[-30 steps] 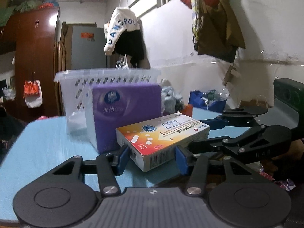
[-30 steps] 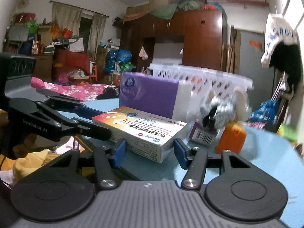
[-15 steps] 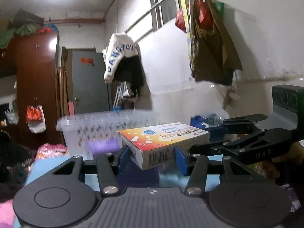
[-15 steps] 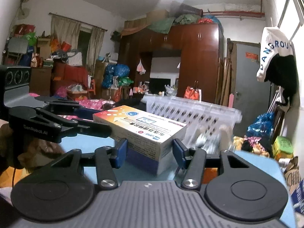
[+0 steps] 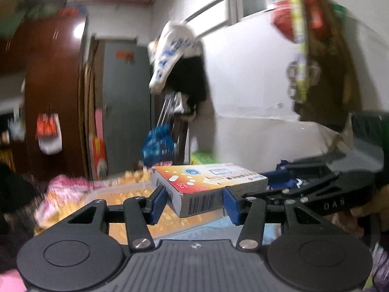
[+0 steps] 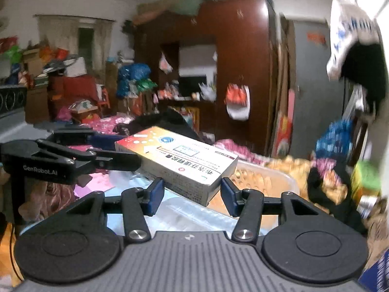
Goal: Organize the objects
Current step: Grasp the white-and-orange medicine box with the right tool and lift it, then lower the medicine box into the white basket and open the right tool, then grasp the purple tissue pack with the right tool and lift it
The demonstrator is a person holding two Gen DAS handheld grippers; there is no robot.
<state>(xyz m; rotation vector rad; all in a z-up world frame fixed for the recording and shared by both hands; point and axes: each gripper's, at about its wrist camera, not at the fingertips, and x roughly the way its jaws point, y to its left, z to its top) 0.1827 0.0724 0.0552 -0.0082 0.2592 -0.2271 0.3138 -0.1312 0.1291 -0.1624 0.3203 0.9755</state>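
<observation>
Both grippers hold one white and orange medicine box (image 5: 206,185) from opposite ends. My left gripper (image 5: 194,202) is shut on the barcode end. My right gripper (image 6: 192,194) is shut on the other end of the medicine box (image 6: 180,158). The box is lifted in the air, over the white plastic basket (image 6: 274,182), whose rim shows just below it. The basket also shows blurred in the left wrist view (image 5: 126,194). Each gripper is seen in the other's view, at the right edge for the left wrist and at the left edge for the right wrist.
A strip of blue table (image 5: 209,231) shows under the left gripper. A dark wardrobe (image 6: 243,73), a grey door (image 5: 126,102) and hanging clothes (image 5: 180,56) stand behind. Piled bags and clutter fill the room at the left of the right wrist view.
Both grippers have lifted the medicine box off the table and carried it up and forward over the basket. The purple tissue pack has dropped out of sight.
</observation>
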